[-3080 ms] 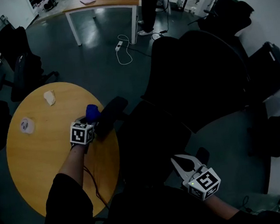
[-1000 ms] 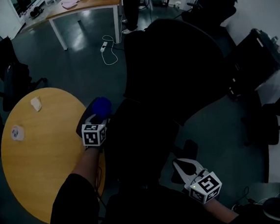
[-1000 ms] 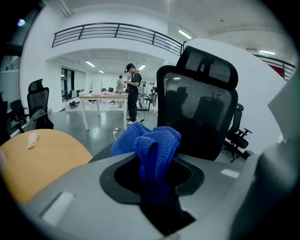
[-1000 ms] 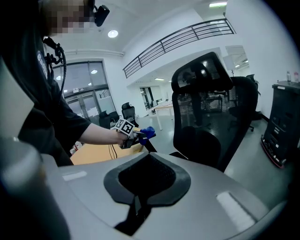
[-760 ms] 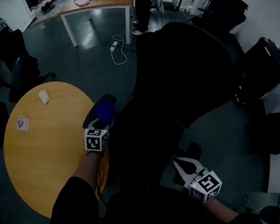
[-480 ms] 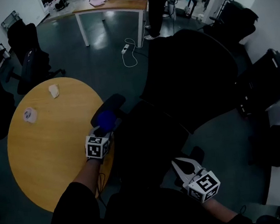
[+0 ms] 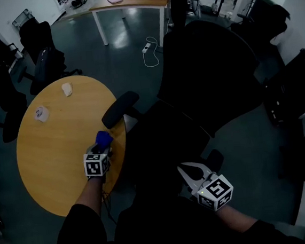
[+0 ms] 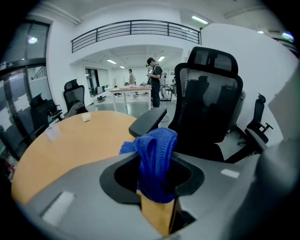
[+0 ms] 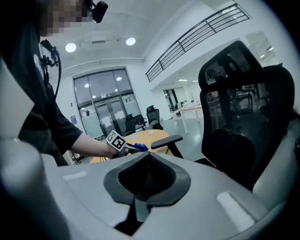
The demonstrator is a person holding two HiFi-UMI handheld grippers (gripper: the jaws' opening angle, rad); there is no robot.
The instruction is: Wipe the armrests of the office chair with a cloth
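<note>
In the head view my left gripper (image 7: 102, 143) is shut on a blue cloth (image 7: 103, 137), held over the near right edge of the round wooden table (image 7: 53, 150). It is short of the black office chair's left armrest (image 7: 120, 109), not touching it. The left gripper view shows the bunched cloth (image 8: 154, 154) between the jaws, with that armrest (image 8: 147, 121) and the chair's mesh back (image 8: 208, 89) beyond. My right gripper (image 7: 188, 170) is shut and holds nothing, just beside the chair's right armrest (image 7: 215, 159). The right gripper view looks across the seat to the left armrest (image 9: 166, 139).
Two small white items (image 7: 67, 89) (image 7: 41, 113) lie on the round table's far side. Other black chairs (image 7: 44, 54) stand at the left and dark cases (image 7: 296, 86) at the right. A long table (image 7: 130, 3), a standing person (image 7: 180, 3) and a floor cable (image 7: 149, 48) are behind.
My left gripper has drawn the blue cloth back off the near end of the left armrest, down and left over the table's edge. The right gripper has stayed put.
</note>
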